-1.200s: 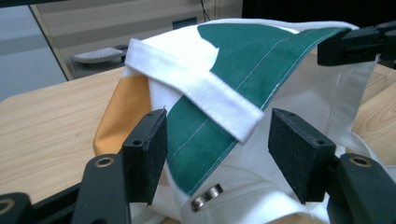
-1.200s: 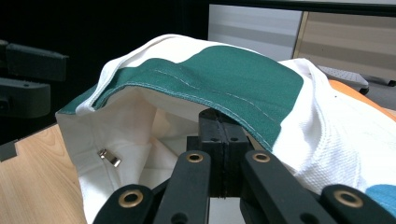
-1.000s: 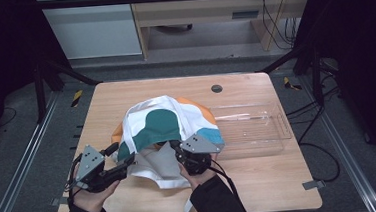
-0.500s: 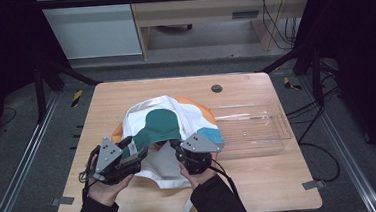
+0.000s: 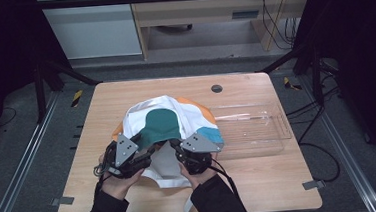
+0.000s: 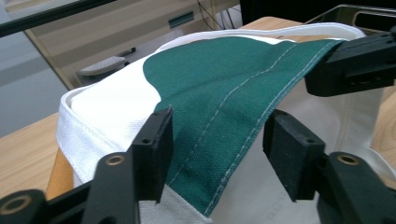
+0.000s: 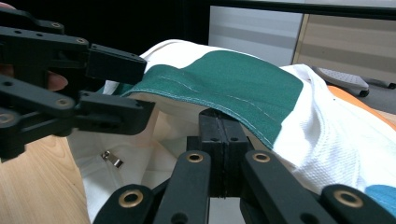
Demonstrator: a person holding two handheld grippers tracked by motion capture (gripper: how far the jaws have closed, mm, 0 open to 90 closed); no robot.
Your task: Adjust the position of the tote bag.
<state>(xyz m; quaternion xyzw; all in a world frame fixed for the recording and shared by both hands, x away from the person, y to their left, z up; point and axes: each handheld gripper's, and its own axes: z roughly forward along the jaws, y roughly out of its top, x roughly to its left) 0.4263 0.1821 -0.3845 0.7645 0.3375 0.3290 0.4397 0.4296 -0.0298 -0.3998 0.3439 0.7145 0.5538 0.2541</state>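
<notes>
White, green and orange cloth bag [image 5: 165, 130] lies mid-tabletop [image 5: 262, 191] in the high view, beside a clear tray [image 5: 257, 126]. In the left gripper view, the left hand-held gripper [image 6: 217, 147] has just been closing, jaws apart around the green hem, not pressing. In the right gripper view, the right hand-held gripper [image 7: 218, 123] pinches the hem, jaws closed.

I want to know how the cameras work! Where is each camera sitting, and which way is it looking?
High view: above the person's side, looking forward and down at the table; forearms, left gripper and right gripper show.
Left gripper view: rides on the left gripper, looking along its open jaws at the bag's green edge, lying between them.
Right gripper view: rides on the right gripper, shut on that edge.
All three share the bag; each gripper view also catches the other gripper.
</notes>
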